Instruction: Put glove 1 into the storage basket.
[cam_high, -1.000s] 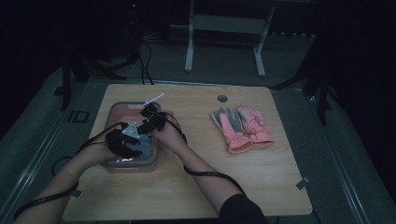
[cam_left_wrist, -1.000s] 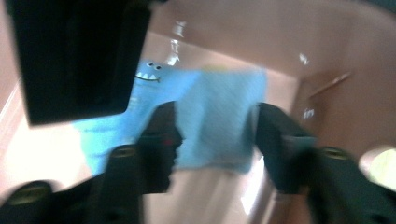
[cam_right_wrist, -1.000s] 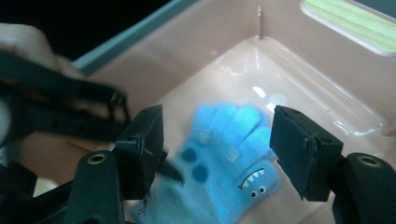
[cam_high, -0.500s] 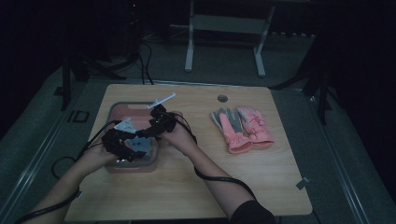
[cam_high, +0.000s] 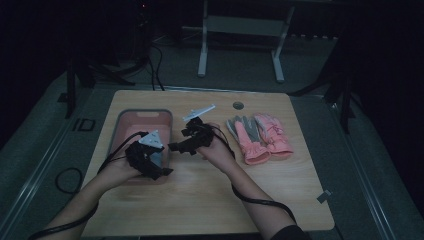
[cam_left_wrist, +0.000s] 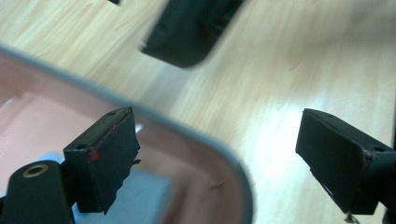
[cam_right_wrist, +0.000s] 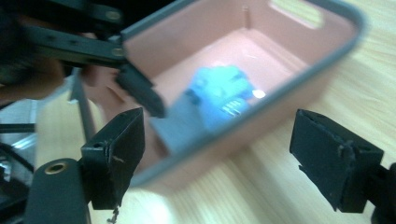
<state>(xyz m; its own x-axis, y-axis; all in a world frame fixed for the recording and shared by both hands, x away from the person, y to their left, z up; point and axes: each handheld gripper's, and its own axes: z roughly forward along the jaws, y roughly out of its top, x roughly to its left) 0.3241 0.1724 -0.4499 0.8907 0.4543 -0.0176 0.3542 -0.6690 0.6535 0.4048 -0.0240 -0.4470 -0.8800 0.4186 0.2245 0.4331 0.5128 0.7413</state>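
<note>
**Blue glove in the bin, pink pair next**

Your left gripper (cam_high: 156, 167) and right gripper (cam_high: 176, 146) both hang released and empty at the pink bin (cam_high: 144, 118). A blue-grey glove (cam_right_wrist: 212, 100) lies inside. Likely next: take the pink gloves (cam_high: 260, 135) on the table (cam_high: 210, 200).

The high view looks forward and down from the person's side onto the whole wooden table (cam_high: 210, 200), with the pink bin (cam_high: 144, 120) at left. The left gripper view sits very close above the bin's near corner (cam_left_wrist: 219, 154), facing down between its own wide-spread jaws, one over the bin, one over bare table. The right gripper view looks from just beside the bin (cam_right_wrist: 299, 79) into it, sharing that bin and showing the left gripper (cam_right_wrist: 140, 93) reaching in ahead.
</note>
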